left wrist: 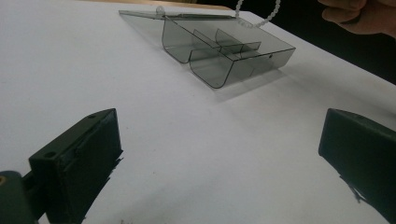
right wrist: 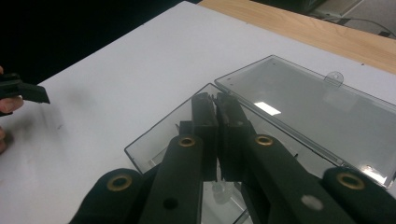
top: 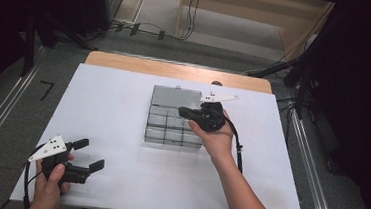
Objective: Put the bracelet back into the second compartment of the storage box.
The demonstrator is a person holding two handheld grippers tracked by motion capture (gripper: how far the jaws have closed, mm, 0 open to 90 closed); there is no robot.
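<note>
The right tool (top: pixel 189 112) is hovering over the middle of the clear plastic compartment box (top: pixel 163 133), its black jaws pressed together with only a hairline gap between them (nothing can be made out between the pads). In the right gripper view those jaws are covering most of the box's inner dividers (right wrist: pixel 187 126), so what is lying in the cells beneath them is staying hidden; only a small pale, blurred shape is showing low between the jaw arms, too unclear to name. The box's hinged lid (right wrist: pixel 308 109) is lying open and flat on the far side, with a small tab at its far edge and a bright reflection glaring on it.

The box is sitting near the centre of the white surface (top: pixel 113 104), well apart from the left tool (top: pixel 88 154), which is waiting near the surface's front left corner with its jaws standing wide and holding nothing. In the left gripper view the two jaws are being cut off by the bottom and side edges. A string of white beads (left wrist: pixel 261 18) is arching above the far end of the box there, running out of the frame at the top, so its full length is unseen. The right hand (left wrist: pixel 359 16) is cropped at the upper corner of that same view.

No brand, label or readable writing is showing on the box, the tools or the surface. The room beyond the surface is lying in deep shadow.
</note>
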